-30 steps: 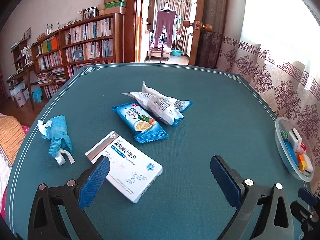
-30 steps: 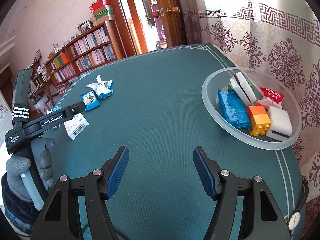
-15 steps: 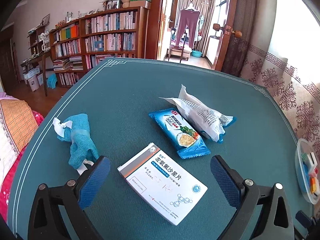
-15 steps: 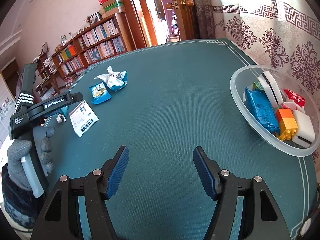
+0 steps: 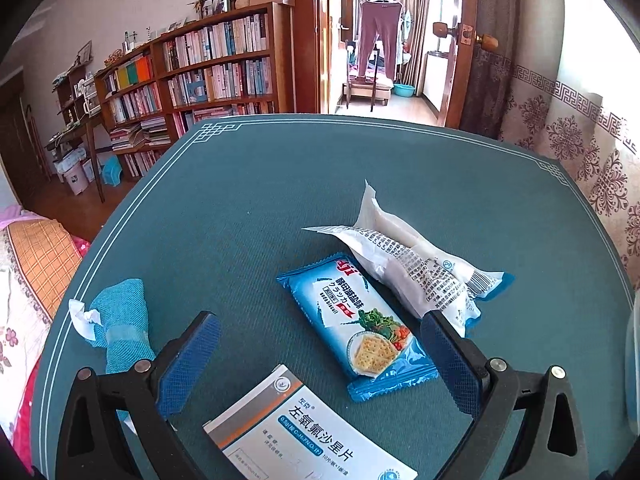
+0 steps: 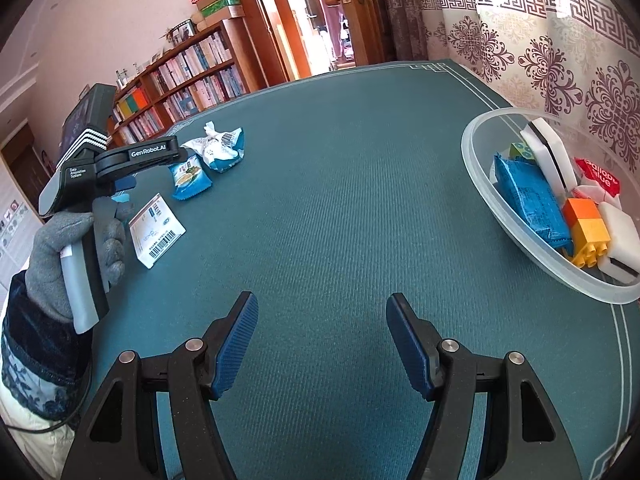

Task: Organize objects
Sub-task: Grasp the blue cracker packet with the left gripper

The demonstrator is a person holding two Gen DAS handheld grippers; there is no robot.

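My left gripper (image 5: 320, 356) is open above the green table, its fingers either side of the near end of a blue cracker packet (image 5: 352, 328). A white medicine box (image 5: 304, 436) lies just under it at the frame's lower edge. Behind the crackers lies a white and blue snack bag (image 5: 416, 264). A blue cloth pouch (image 5: 120, 320) rests left of the left finger. My right gripper (image 6: 320, 340) is open over bare table, holding nothing. In the right wrist view a gloved hand holds the left gripper (image 6: 124, 190) over the medicine box (image 6: 156, 230), beside the cracker packet (image 6: 188, 176).
A clear plastic bowl (image 6: 500, 200) at the table's right edge holds a blue packet, toy bricks and white blocks. A patterned curtain hangs behind it. Bookshelves (image 5: 200, 72) and an open doorway stand beyond the table's far edge. A bed with an orange cover (image 5: 32, 264) lies left.
My left gripper moved forward over the medicine box toward the cracker packet, which now lies between its fingers. The right gripper shifted slightly, so the bowl sits further right.
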